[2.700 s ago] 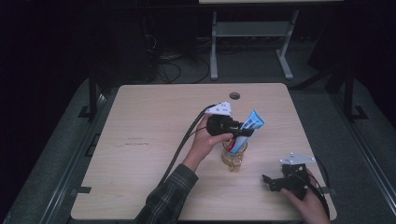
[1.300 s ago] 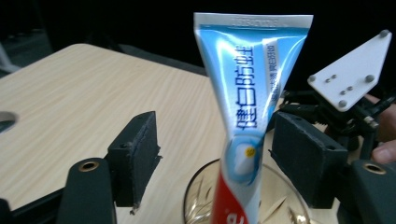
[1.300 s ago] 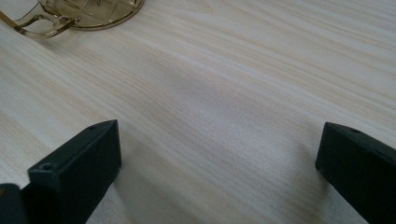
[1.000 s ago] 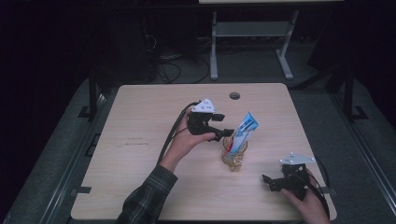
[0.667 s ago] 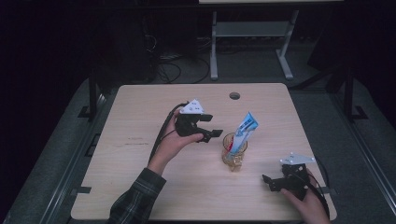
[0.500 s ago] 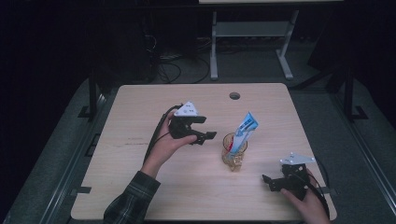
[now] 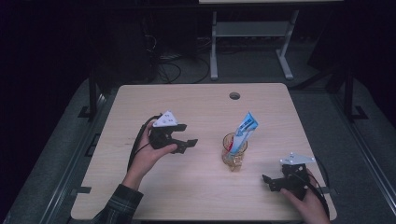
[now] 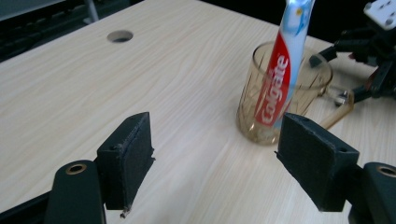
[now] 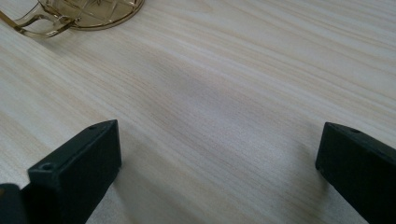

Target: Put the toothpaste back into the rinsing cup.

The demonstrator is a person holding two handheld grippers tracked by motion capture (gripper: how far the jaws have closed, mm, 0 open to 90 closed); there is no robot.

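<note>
An amber glass mug (image 7: 233,153) stands upright right of the table's middle, with a Colgate toothpaste tube (image 7: 245,130) leaning in it, cap end down. My left gripper (image 7: 186,136) hovers left of the mug, apart from it, open, jaws empty and pointing toward it. In the left gripper view the mug (image 8: 317,79) and tube (image 8: 275,88) lie beyond the open left gripper (image 8: 219,144). My right gripper (image 7: 270,182) rests near the front right edge, open and empty. The right gripper view has the mug's base and handle (image 9: 84,11) at top left, past the right gripper (image 9: 219,149).
The light wooden table (image 7: 196,107) has a round cable hole (image 7: 234,95) near its far edge. Beyond the table are a white desk frame (image 7: 252,32) and cables on the dark floor. The other hand's gripper (image 8: 369,60) shows behind the mug in the left gripper view.
My left gripper let go of the tube in the mug and drew back to the left across the table. The tube stays leaning in the mug. The right gripper has not moved.
</note>
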